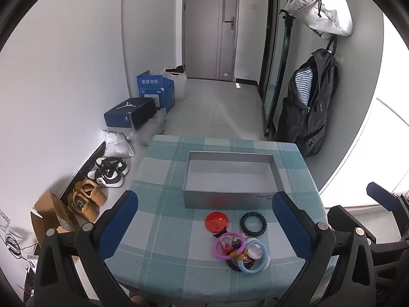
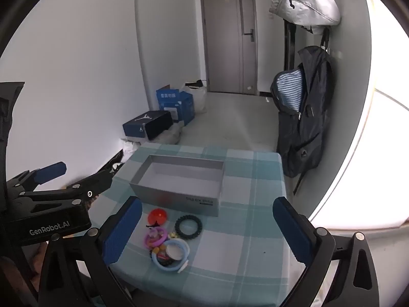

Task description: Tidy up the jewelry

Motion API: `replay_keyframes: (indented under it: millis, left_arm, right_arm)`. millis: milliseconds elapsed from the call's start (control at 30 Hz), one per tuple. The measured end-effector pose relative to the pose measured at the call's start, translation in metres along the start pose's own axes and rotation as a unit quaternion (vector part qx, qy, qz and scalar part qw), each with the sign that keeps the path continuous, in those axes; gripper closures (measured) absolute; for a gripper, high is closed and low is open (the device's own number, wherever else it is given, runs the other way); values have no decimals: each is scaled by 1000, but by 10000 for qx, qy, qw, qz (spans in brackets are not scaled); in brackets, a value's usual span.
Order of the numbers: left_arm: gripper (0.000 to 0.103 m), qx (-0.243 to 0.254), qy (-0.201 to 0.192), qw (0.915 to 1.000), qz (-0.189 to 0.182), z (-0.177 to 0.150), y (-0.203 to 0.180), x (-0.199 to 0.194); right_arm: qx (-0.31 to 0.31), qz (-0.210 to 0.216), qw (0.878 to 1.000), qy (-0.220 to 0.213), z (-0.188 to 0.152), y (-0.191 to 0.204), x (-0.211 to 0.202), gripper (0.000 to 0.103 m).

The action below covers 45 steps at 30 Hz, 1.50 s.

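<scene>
Two grippers are held above the near edge of a small table [image 1: 163, 250] covered in a teal checked cloth, and neither is gripping anything. The left gripper [image 1: 204, 226] is seen with its blue-padded fingers spread wide and nothing between them. The right gripper [image 2: 207, 226] is likewise spread and empty.

A grey open box [image 1: 227, 200] is placed on the far half of the table; its interior appears bare. The jewelry is gathered in a loose cluster just near of the box and apart from it: a red disc [image 1: 216, 221], a black coiled ring [image 1: 253, 223], a purple ring [image 1: 228, 245] and a light blue ring [image 1: 254, 255]. The purple and blue rings overlap, and small beads and dark pieces are tangled among them; those cannot be identified.

The task is judged to be at its start, with no item yet transferred. A descent onto a single piece is called for next. The black coiled ring and the red disc are judged the easier picks, as each lies clear of the tangle.
</scene>
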<state>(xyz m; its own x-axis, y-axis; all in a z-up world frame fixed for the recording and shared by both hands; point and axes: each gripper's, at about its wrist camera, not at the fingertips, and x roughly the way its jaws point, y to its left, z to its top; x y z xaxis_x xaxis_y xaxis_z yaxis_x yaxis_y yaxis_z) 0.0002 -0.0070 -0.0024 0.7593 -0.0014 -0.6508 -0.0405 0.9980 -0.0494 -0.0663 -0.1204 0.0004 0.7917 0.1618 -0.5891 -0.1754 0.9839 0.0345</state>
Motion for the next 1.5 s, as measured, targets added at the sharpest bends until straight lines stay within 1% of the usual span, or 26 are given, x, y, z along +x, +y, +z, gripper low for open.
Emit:
replay_keyframes:
  millis: [133, 233, 533, 900, 1200, 1500]
  left_arm:
    - [1, -37, -114, 9999, 17, 1, 8, -2]
    - [1, -48, -128, 9999, 17, -1, 7, -2]
    - [1, 55, -52, 10000, -21, -3, 4, 1]
    - [1, 16, 8, 10000, -30, -4, 2, 3]
    - [1, 8, 70, 10000, -63, -4, 4, 5]
    - [1, 1, 113, 9999, -93, -4, 4, 6]
  right_arm:
    - [72, 55, 10000, -3, -1, -2, -1, 1]
    - [43, 58, 10000, 10, -2, 0, 0, 1]
    - [87, 69, 9999, -37, -3, -2, -2, 1]
    - [120, 79, 9999, -23, -3, -3, -1, 1]
    - [357, 109, 9993, 20, -3, -11, 0, 1]
    - [298, 124, 9995, 46, -4, -10, 0, 1]
